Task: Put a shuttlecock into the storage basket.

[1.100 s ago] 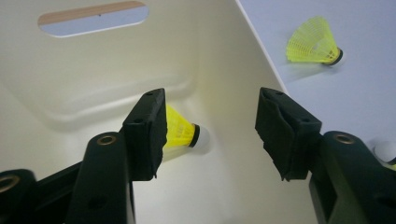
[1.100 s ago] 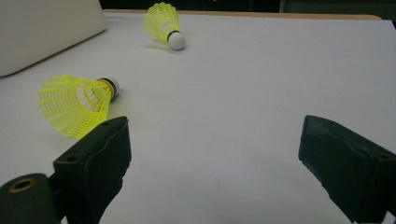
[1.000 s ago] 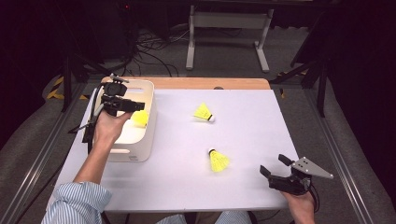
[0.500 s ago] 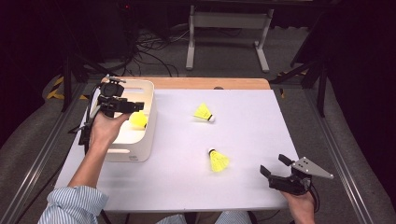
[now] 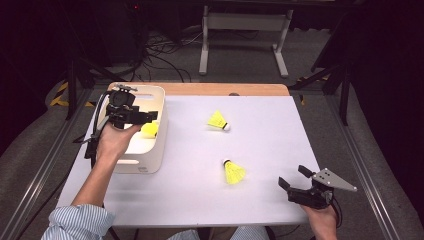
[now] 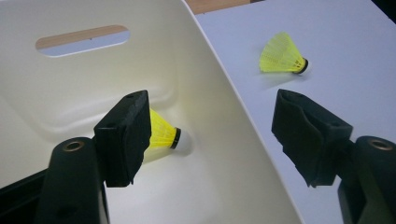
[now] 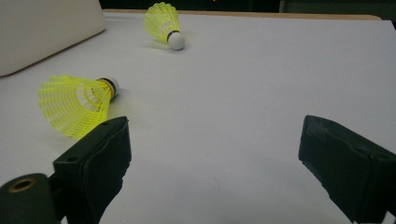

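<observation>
A yellow shuttlecock (image 5: 149, 130) (image 6: 163, 133) lies on its side on the floor of the white bin (image 5: 150, 160) (image 6: 93, 79). Just above it hovers my left gripper (image 5: 151, 117) (image 6: 210, 100). Its jaws have just been opening and now stand open, with nothing pressed between them. Two more yellow shuttlecocks lie on the white table, one at the middle back (image 5: 218, 120) (image 6: 282, 55) (image 7: 163, 21) and one nearer the front (image 5: 233, 171) (image 7: 74, 103). Open and empty, my right gripper (image 5: 291, 175) (image 7: 215, 126) rests low at the front right, a little right of the nearer shuttlecock.
The bin stands at the table's left side, and its corner (image 7: 46, 28) shows in the right gripper view. A wooden strip (image 5: 225, 89) runs along the table's far edge. Cables and a metal stand (image 5: 242, 30) lie on the floor behind.
The left gripper has shifted slightly back and left over the bin. The shuttlecock beneath it has barely moved. The right gripper has stayed still.
</observation>
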`<state>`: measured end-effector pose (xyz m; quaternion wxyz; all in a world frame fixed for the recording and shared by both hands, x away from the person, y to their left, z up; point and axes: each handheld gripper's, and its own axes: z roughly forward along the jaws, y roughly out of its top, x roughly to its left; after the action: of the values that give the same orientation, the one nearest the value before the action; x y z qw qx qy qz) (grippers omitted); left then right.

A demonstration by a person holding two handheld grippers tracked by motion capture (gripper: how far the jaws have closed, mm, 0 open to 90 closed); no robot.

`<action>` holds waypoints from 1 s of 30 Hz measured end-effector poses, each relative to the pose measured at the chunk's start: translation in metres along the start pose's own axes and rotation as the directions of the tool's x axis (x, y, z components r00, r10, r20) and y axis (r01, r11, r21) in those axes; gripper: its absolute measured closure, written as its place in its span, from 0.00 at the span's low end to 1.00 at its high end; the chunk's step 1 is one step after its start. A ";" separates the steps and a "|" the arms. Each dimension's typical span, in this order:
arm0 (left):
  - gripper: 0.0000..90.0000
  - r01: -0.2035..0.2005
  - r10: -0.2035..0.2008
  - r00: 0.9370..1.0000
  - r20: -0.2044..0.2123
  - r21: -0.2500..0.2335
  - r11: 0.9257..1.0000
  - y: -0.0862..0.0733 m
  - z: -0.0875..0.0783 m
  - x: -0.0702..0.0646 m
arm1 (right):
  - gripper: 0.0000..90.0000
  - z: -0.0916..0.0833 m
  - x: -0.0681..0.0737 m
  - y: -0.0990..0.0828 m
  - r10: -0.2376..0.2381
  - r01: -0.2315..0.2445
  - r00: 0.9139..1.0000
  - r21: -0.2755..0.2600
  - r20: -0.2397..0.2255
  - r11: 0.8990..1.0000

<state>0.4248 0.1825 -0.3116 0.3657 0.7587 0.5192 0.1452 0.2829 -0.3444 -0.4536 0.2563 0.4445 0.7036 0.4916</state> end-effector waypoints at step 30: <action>0.33 -0.084 0.084 0.996 0.032 -0.007 0.996 -0.003 0.003 -0.026 | 0.11 0.000 0.000 0.000 0.008 -0.008 1.000 -0.005 0.007 1.000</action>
<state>0.4137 0.1584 -0.3117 0.3697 0.7810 0.4805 0.1498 0.2830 -0.3446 -0.4531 0.2580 0.4486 0.6995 0.4928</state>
